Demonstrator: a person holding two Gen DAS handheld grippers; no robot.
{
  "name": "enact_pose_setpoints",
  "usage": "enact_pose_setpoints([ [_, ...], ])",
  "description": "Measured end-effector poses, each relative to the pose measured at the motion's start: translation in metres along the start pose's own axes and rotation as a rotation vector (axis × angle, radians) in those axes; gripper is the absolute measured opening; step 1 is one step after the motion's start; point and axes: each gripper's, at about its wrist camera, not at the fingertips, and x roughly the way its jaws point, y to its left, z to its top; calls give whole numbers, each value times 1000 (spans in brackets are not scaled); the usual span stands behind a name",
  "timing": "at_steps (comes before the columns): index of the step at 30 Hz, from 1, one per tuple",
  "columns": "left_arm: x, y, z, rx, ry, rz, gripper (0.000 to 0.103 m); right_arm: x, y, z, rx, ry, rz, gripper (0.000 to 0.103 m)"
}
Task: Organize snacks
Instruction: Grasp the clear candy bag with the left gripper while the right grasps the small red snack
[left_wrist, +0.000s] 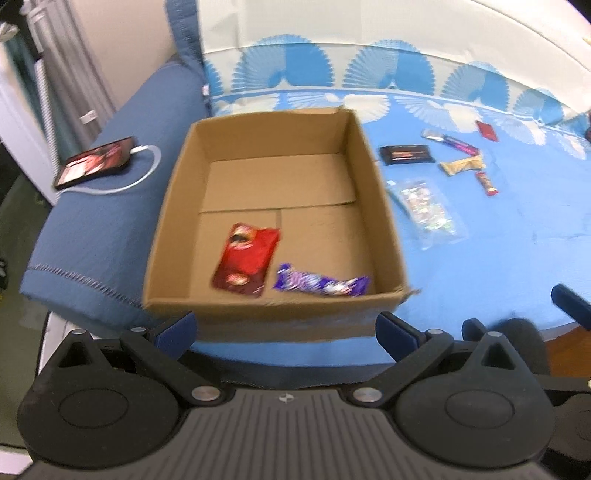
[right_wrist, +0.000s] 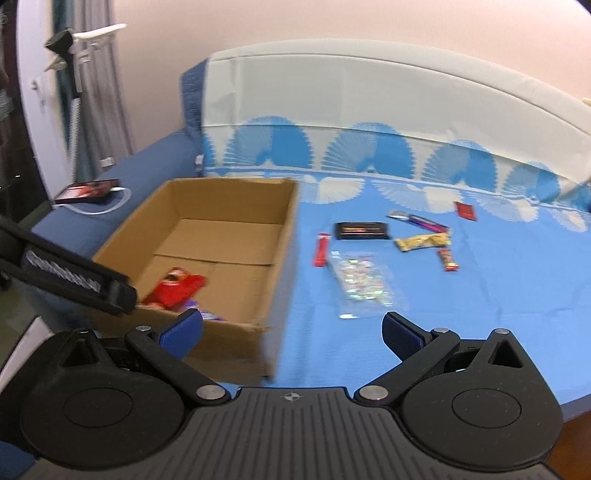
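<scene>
Blue patterned bedding (left_wrist: 480, 258) spreads beneath my cardboard box (left_wrist: 384, 206), which holds a red packet (left_wrist: 245, 260) and purple bar (left_wrist: 321, 285). Other snacks (right_wrist: 369, 280) lie blurred beside it. Left gripper (left_wrist: 286, 328) and right gripper (right_wrist: 291, 330) both gape, empty.

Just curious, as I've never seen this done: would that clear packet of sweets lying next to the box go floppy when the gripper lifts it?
Probably floppy: the clear packet looks like thin, crinkly film with loose pieces inside. It seems light, lying flat on the bedsheet. Its glossy surface may be slippery.
</scene>
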Motion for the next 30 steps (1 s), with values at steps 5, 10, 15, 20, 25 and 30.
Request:
enact_pose_setpoints([
  [5,12,-42,30,38,27,-77,103,14,-58,-4,100,14,-94,103],
  [10,38,-93,65,73,66,-126,103,34,-120,-6,193,33,-188,103],
  [15,90,-153,106,100,141,-169,103,65,-180,-2,256,49,-258,103],
  [20,174,-196,134,78,243,-145,103,126,-233,6,250,75,-306,103],
  [25,261,-216,153,-2,363,-116,103,213,-276,10,224,142,-332,103],
  [30,322,-211,164,-185,451,-119,103,288,-292,23,152,132,-270,103],
])
